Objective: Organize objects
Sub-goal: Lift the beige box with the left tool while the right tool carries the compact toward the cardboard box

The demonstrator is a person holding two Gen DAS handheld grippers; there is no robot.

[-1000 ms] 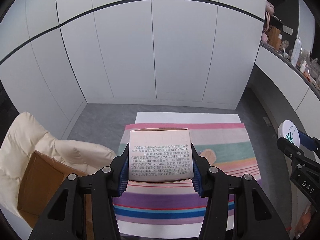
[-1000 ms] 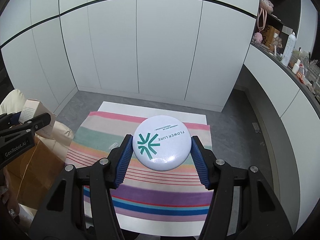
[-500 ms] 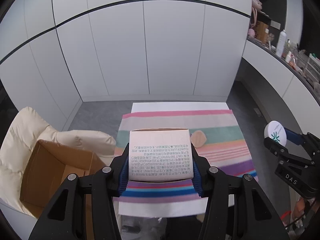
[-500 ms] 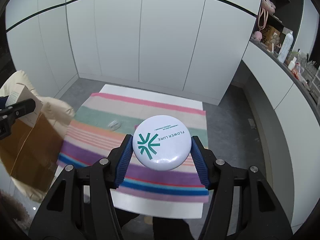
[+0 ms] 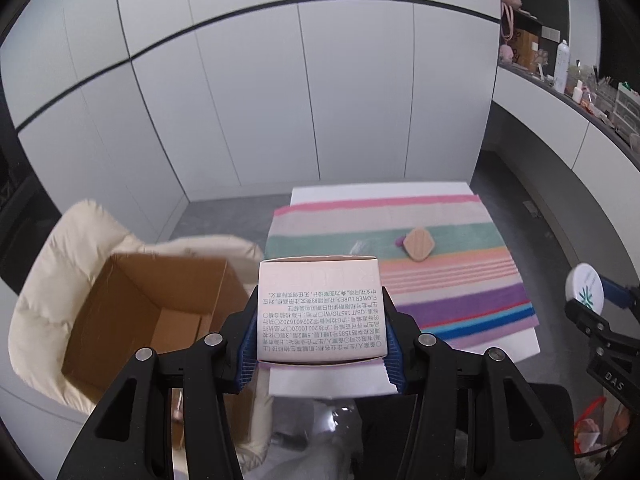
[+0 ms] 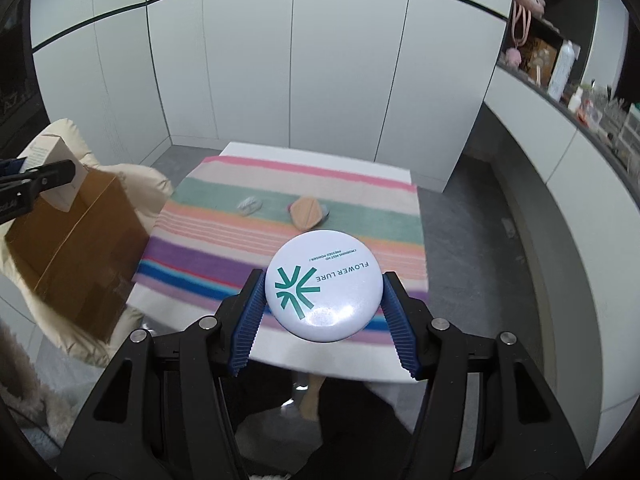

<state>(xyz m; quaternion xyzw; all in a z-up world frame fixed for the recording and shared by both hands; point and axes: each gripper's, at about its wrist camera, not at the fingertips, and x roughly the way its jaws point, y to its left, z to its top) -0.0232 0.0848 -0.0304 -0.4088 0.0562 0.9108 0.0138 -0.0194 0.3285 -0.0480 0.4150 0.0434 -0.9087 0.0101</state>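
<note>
Jaws of the left gripper clamp a pale printed carton, its long axis pointing away, held beside the open cardboard box, whose visible interior is bare. Right gripper jaws clamp a round white compact, lid up, above the striped surface.

Count, both views:
- pink printed carton: 1
- round white compact: 1
- cardboard box: 1
- diamond-shaped tan pad: 1
- small clear wrapper: 1
- striped cloth: 1
- grippers: 2, left, right
</note>
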